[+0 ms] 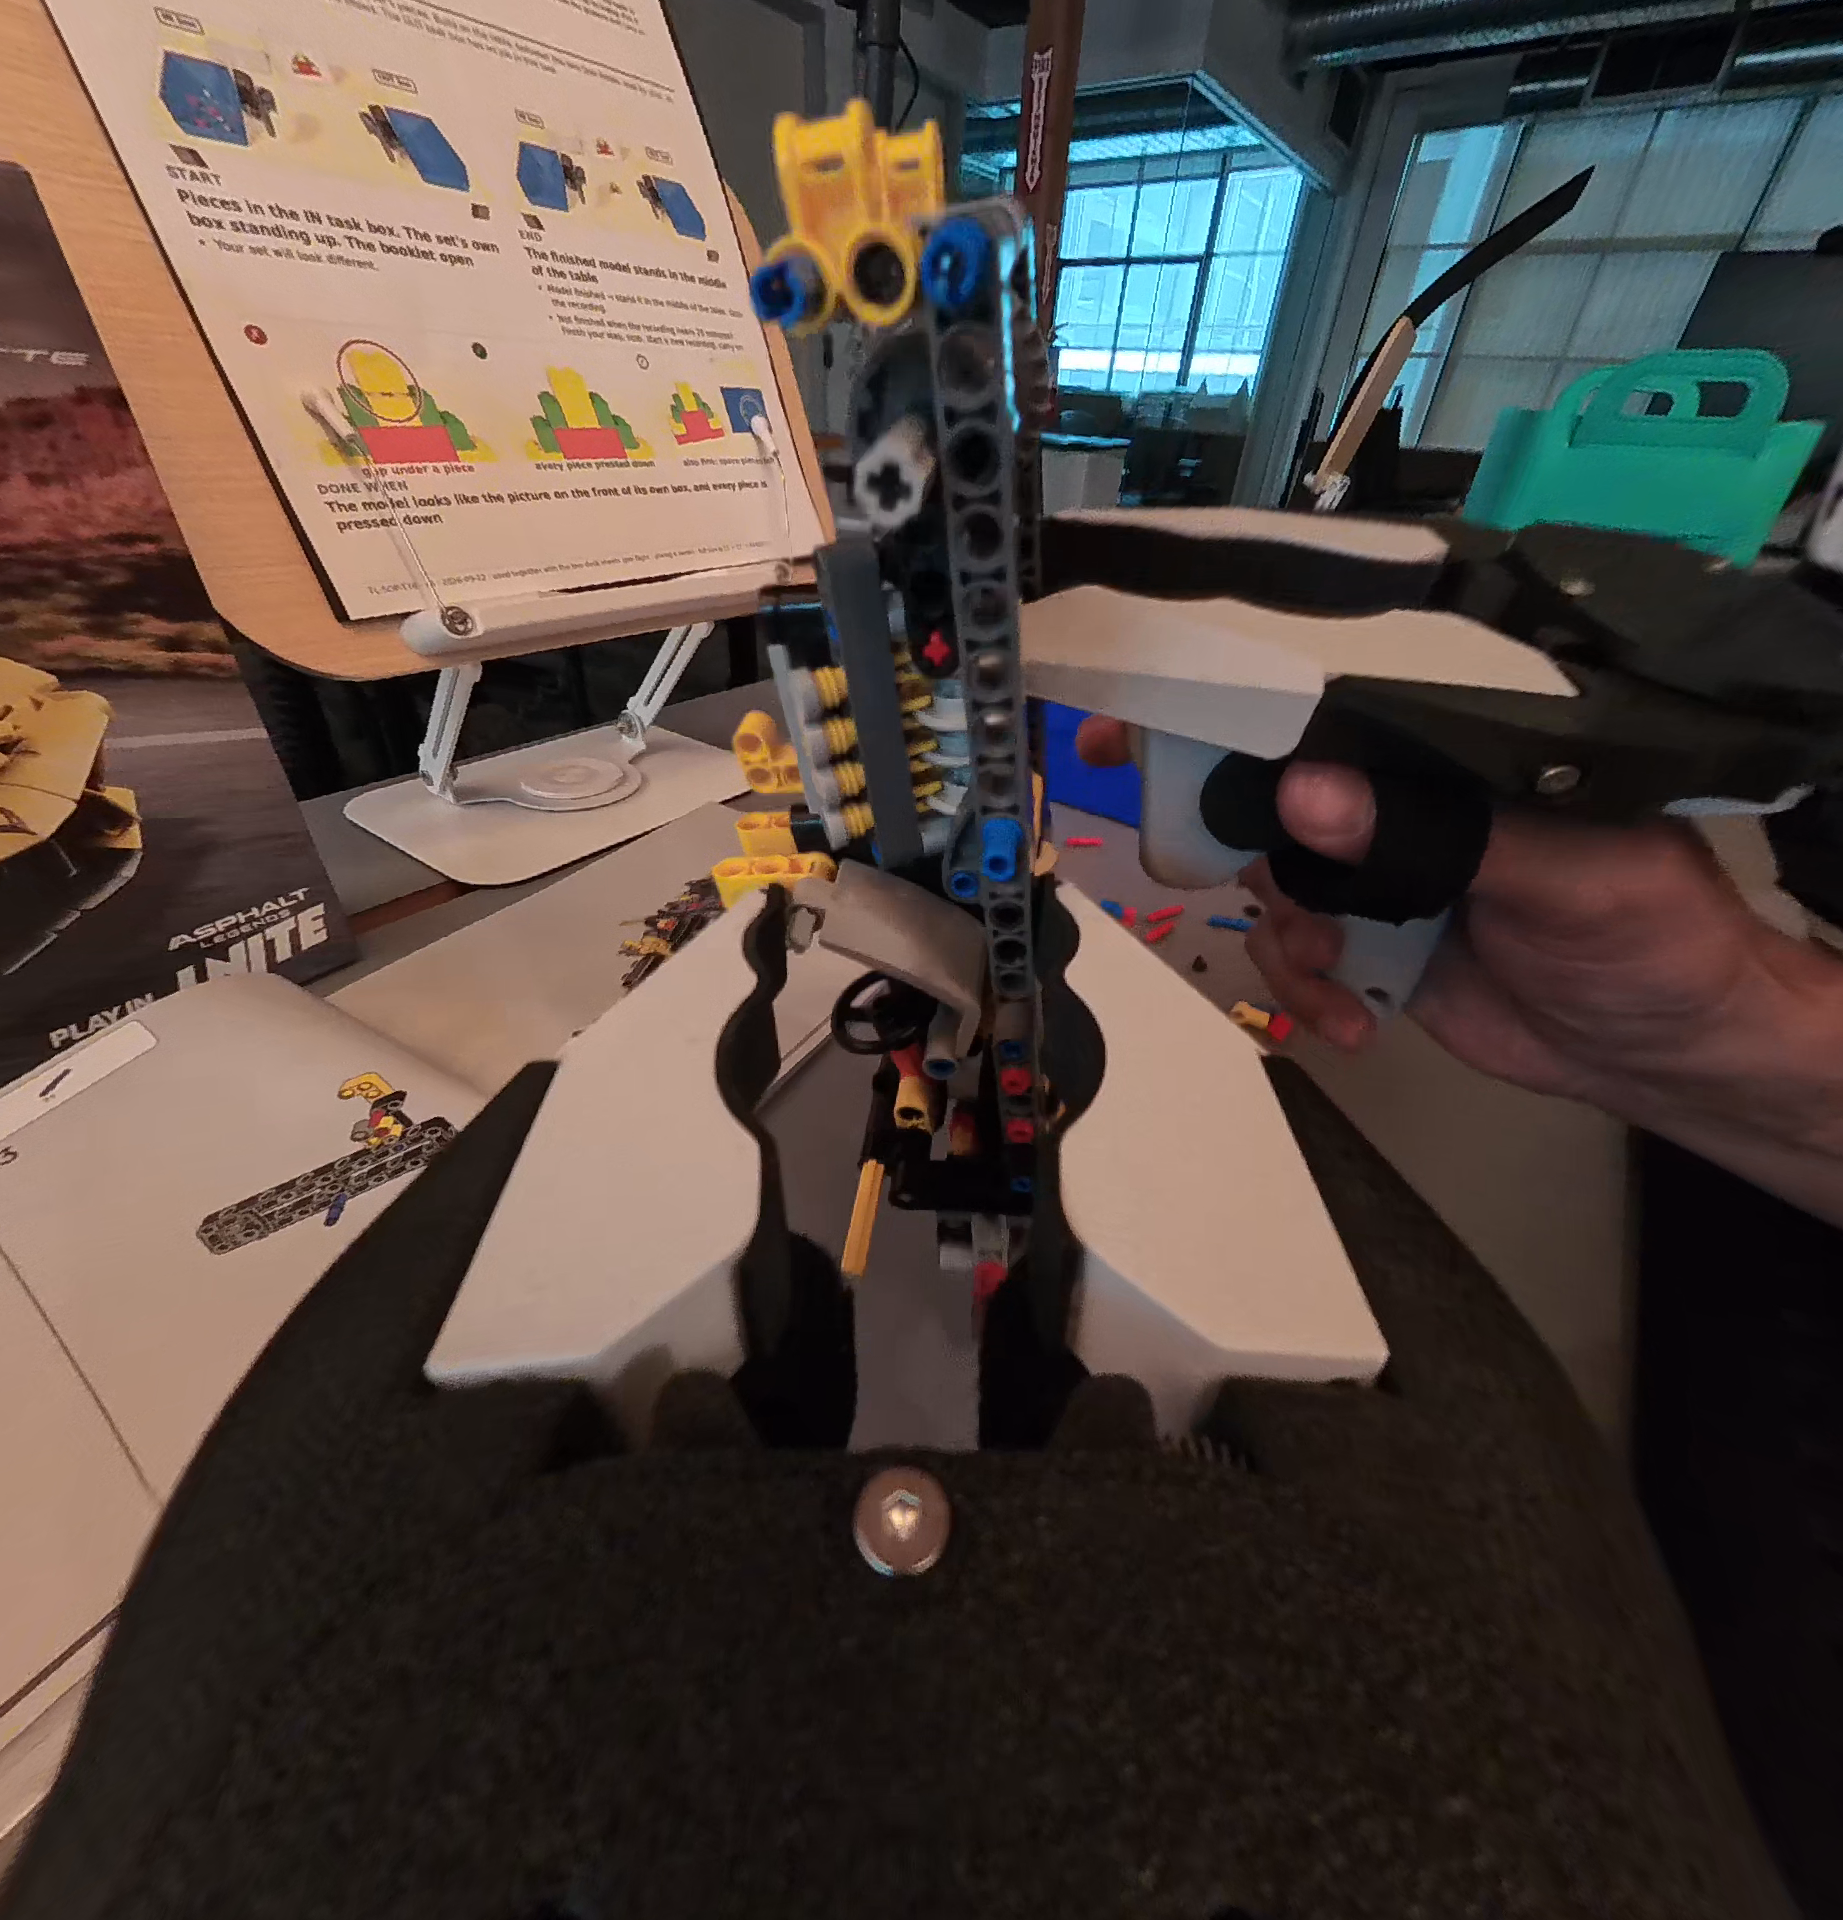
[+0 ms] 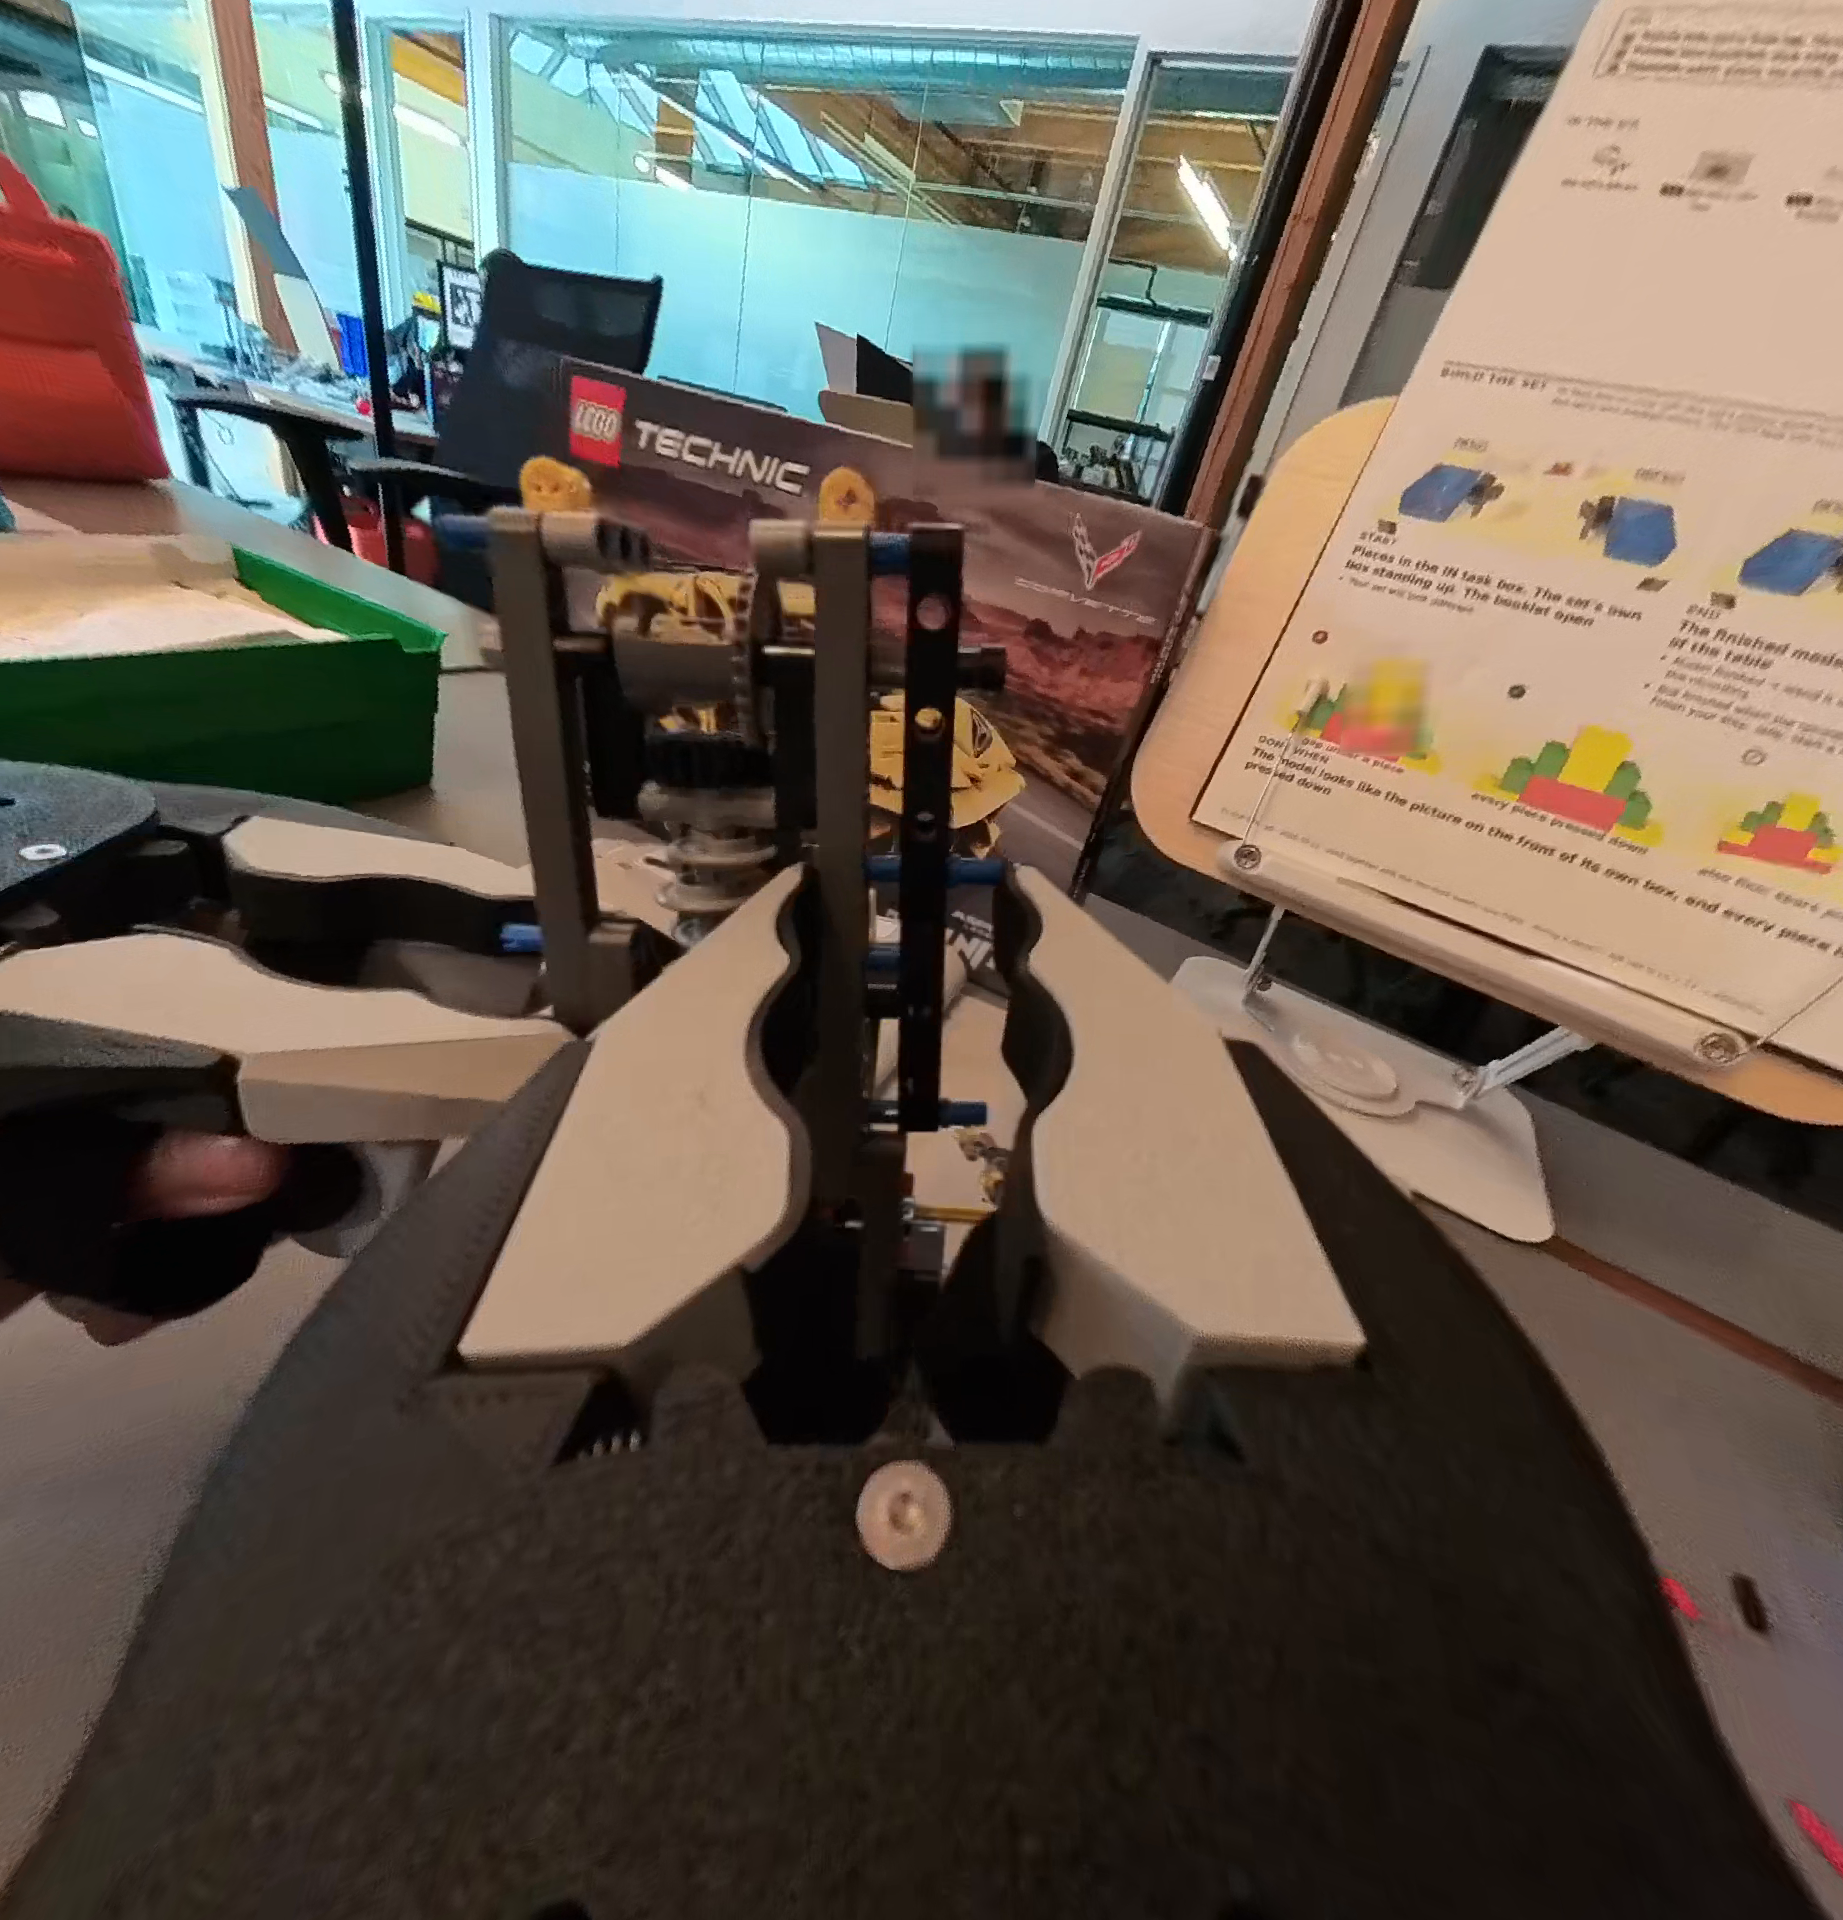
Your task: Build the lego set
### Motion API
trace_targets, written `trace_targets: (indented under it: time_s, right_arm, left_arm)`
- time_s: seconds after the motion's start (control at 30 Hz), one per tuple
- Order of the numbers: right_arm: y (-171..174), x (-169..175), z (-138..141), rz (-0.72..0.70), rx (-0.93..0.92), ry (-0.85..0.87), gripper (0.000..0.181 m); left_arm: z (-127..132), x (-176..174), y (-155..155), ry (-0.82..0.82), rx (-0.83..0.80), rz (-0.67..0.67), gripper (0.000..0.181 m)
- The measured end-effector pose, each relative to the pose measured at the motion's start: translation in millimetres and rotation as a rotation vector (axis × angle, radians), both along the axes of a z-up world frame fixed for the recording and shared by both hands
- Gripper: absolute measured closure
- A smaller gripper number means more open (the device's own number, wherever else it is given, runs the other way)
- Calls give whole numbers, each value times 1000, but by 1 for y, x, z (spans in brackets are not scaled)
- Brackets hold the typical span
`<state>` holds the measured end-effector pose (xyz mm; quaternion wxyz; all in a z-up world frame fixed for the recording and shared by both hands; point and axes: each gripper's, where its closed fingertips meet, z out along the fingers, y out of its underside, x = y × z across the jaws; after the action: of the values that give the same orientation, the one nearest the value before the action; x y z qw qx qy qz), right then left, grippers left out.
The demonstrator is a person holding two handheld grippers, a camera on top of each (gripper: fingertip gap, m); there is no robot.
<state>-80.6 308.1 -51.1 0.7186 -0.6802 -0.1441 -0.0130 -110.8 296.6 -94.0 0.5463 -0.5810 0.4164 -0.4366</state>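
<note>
Grey-and-yellow lego model (image 1: 927,727) is standing upright, long axis vertical, off the surface (image 1: 1499,1164), with the left hand-held gripper (image 1: 912,1049) pinching its lower end from below and the right hand-held gripper (image 2: 901,997) clamping its grey beam sideways, both equally near.

right tongs (image 2: 901,1029) straddle the upright lego frame (image 2: 844,727) — left tongs (image 2: 543,966) grip its left post.
</note>
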Motion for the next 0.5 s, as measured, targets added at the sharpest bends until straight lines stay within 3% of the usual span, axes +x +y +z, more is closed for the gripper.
trace_targets:
  time_s: [0.5]
  right_arm:
    - [-2, -12, -4, 6, -38, -138, 153]
  left_arm:
    - [-10, -3, -3, 71, -29, -28, 133]
